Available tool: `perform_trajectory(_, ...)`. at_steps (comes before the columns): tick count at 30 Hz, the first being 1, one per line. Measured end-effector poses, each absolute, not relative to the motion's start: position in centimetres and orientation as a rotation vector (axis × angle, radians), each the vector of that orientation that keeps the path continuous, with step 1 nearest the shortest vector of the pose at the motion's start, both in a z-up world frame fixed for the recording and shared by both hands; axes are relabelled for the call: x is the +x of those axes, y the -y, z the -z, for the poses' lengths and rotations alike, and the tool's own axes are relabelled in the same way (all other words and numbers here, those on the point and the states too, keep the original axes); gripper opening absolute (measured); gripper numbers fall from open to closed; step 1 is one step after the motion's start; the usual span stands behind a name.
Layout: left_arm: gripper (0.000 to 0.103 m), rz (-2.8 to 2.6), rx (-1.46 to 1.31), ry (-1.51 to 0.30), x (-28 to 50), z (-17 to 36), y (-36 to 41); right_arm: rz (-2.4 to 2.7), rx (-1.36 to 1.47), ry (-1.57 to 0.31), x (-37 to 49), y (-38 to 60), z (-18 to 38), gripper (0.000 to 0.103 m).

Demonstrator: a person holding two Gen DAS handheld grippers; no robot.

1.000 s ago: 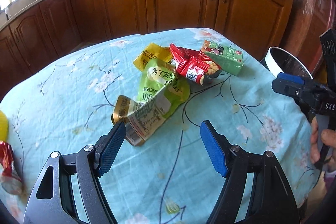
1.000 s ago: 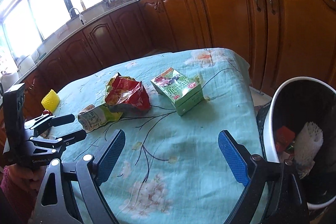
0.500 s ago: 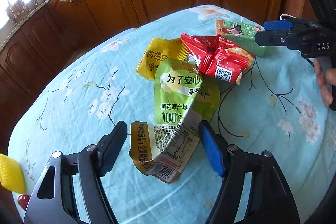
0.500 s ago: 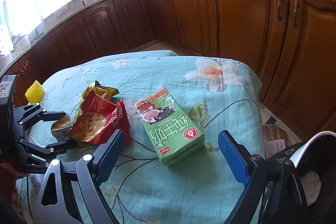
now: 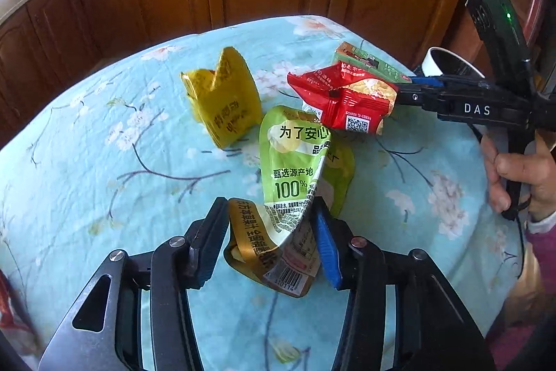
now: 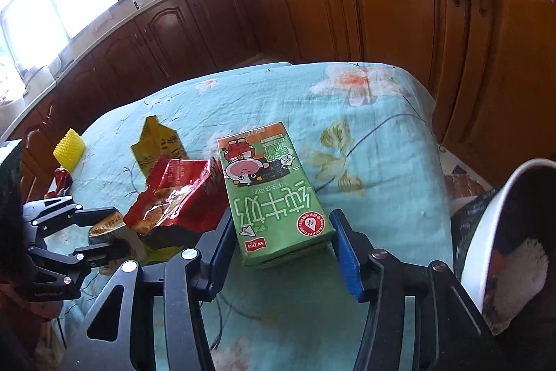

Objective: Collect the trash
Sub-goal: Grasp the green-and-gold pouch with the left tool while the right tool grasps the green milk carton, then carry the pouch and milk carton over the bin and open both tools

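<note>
A green pouch with a gold end lies on the flowered tablecloth. My left gripper has its jaws closing on the pouch's near end, and the foil buckles between the pads. A green milk carton lies flat; my right gripper is closing, with its pads against the carton's two sides. A red snack packet and a torn yellow packet lie between the pouch and the carton. The right gripper shows beyond the red packet in the left wrist view.
A white-rimmed trash bin with rubbish inside stands off the table's right edge. A yellow ridged object and a small red wrapper sit near the left edge. Wooden cabinets run behind the table. A hand holds the right gripper's handle.
Both grippers came forward and down over their items and their jaws narrowed. The pouch now buckles between the left pads, and the carton sits between the right pads.
</note>
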State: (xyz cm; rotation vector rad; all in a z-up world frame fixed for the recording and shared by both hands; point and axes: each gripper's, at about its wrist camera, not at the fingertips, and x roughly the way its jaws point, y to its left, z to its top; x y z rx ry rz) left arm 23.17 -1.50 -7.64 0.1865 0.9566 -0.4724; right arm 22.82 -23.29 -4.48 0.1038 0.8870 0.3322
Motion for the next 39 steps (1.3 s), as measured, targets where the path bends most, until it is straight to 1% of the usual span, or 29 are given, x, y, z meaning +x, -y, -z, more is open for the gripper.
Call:
perform_trajectory(8,0.046,0.489,0.036,-0.938,18.9,6.8,2.4,-0.277,0.189,-0.818,16.7,26.5,2.6,0.053)
perform_trajectory(13,0.046,0.486,-0.037,-0.872,16.8,4.6,2.4,-0.236,0.245,-0.78,13.8,29.1,1.7,0.053)
perform_trajectory(17,0.046,0.502,-0.082,-0.847,16.6,3.3,3.2,-0.218,0.273,-0.764,12.6,30.6,1.4,0.053)
perform_trajectory(24,0.046,0.562,-0.052,-0.834,15.5,2.5,6.0,-0.171,0.302,-0.742,10.4,33.2,1.0,0.053)
perform_trajectory(39,0.046,0.686,0.012,-0.842,15.4,2.5,15.9,-0.056,0.352,-0.693,7.2,39.4,0.4,0.052)
